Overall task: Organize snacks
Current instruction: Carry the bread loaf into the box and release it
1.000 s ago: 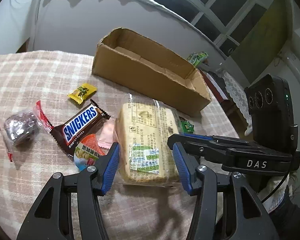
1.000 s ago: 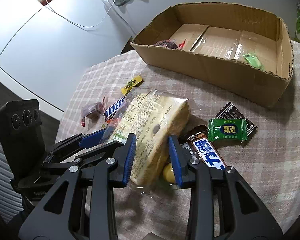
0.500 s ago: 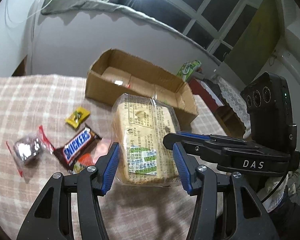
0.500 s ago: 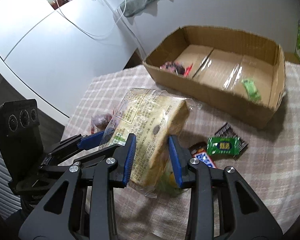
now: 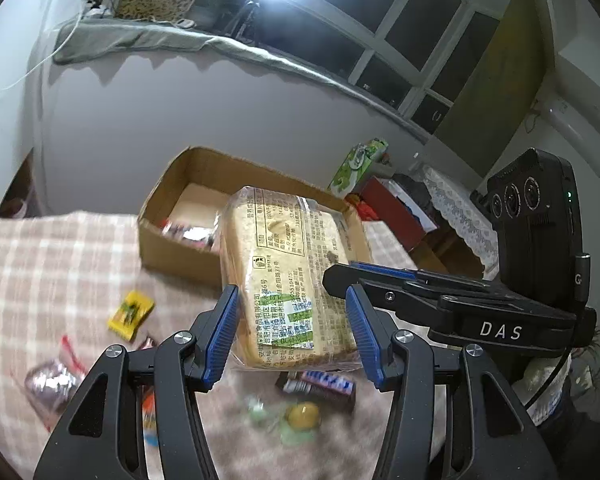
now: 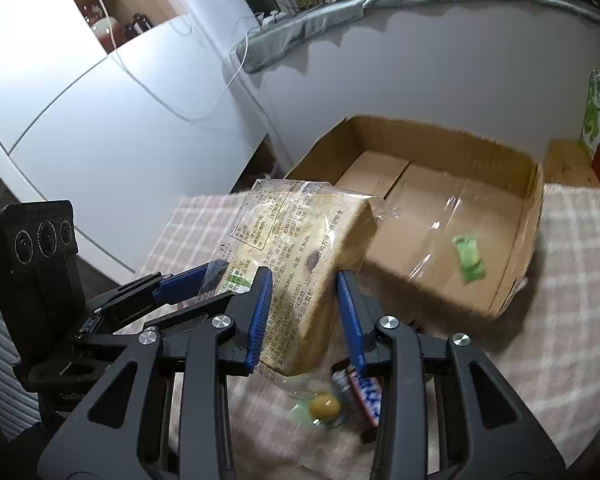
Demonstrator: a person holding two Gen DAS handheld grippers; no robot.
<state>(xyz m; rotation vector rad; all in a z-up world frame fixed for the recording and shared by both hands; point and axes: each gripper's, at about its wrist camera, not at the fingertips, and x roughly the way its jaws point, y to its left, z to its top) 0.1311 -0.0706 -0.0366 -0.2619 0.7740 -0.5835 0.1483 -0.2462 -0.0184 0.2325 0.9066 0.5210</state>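
Both the left gripper (image 5: pixel 292 332) and right gripper (image 6: pixel 304 316) clamp the bread (image 5: pixel 288 272), held above the bench (image 5: pixel 52 264) before the box (image 6: pixel 440 200).

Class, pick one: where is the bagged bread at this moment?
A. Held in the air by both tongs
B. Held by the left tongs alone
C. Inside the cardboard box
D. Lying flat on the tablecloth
A: the bagged bread sits pinched between the left tongs and the right tongs, clear of the tablecloth and short of the cardboard box.
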